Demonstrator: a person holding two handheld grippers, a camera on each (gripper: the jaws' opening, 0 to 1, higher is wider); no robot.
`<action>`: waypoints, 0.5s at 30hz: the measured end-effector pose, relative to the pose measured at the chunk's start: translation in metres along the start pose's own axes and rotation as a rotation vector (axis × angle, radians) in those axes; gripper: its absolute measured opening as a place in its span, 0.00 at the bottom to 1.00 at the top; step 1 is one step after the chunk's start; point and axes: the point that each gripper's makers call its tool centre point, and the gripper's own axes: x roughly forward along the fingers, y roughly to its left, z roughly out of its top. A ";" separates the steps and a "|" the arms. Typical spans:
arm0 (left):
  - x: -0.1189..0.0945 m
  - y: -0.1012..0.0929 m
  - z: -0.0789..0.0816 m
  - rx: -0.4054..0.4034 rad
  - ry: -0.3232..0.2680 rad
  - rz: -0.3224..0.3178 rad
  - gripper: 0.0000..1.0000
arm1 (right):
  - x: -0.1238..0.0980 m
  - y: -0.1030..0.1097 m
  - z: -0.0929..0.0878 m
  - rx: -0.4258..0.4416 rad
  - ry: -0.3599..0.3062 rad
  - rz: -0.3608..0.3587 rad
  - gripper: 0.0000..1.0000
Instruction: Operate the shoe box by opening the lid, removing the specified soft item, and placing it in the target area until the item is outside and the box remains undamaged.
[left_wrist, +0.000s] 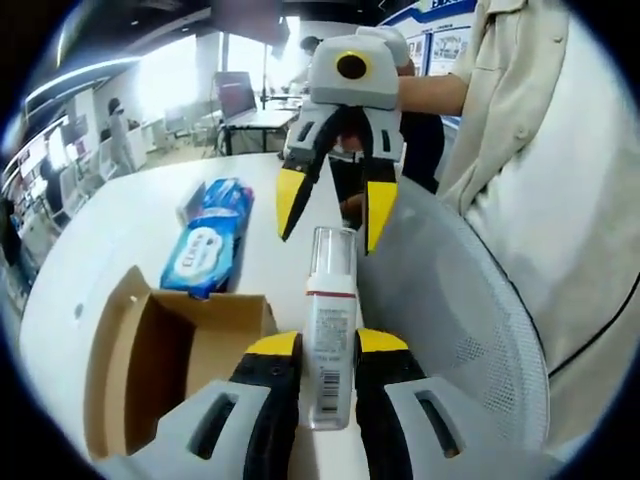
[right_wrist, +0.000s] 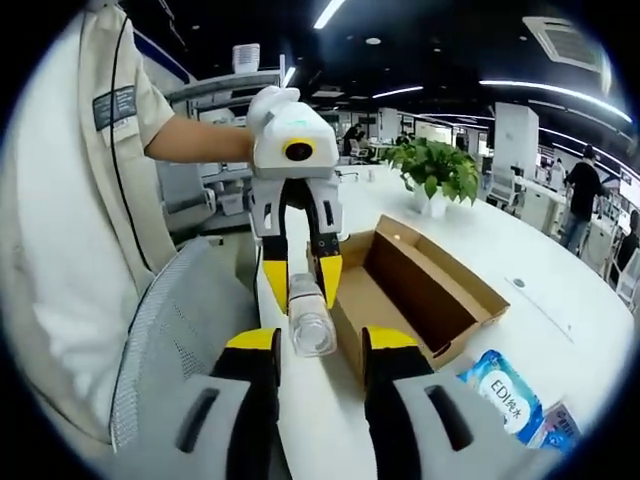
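Shoe box (left_wrist: 165, 365) sits open on the white table (left_wrist: 120, 215), lid flap folded out to the left, brown inside showing bare where it can be seen. In the right gripper view the same box (right_wrist: 420, 285) lies to the right of the jaws, open, no visible tears or crushed walls, so the lid step looks done and the box seems undamaged.

Blue wet-wipes pack (left_wrist: 208, 240) lies on the table beyond the box, outside it, touching nothing; in the right gripper view the pack (right_wrist: 500, 392) sits near the box's right corner. Likely it is the soft item, already out, though whether that spot is the target area cannot be told.

Left gripper (left_wrist: 328, 345) is clamped on a clear bottle (left_wrist: 330, 330) with a white cap and barcode label, held above the table edge. Bottle is out of the box.

Right gripper (left_wrist: 332, 205) comes in from the far side with jaws spread apart, tips just beside the bottle's cap, gripping nothing. In its own view the right gripper (right_wrist: 320, 340) frames the bottle end (right_wrist: 310, 320), with the left gripper (right_wrist: 300, 270) holding it behind.

Grey mesh chair back (left_wrist: 450, 300) and a person's beige sleeve (left_wrist: 540, 150) stand to the right. Left to do, by judgement: set the bottle down.
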 end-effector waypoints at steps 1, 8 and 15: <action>0.001 -0.001 0.001 0.004 -0.006 -0.004 0.18 | 0.001 0.002 0.000 -0.007 0.001 0.008 0.26; 0.003 -0.005 0.008 0.013 -0.035 -0.020 0.18 | 0.004 0.007 0.002 -0.035 0.000 0.024 0.20; 0.004 -0.004 0.010 0.023 -0.045 -0.015 0.18 | 0.005 0.009 0.001 -0.069 0.009 0.027 0.18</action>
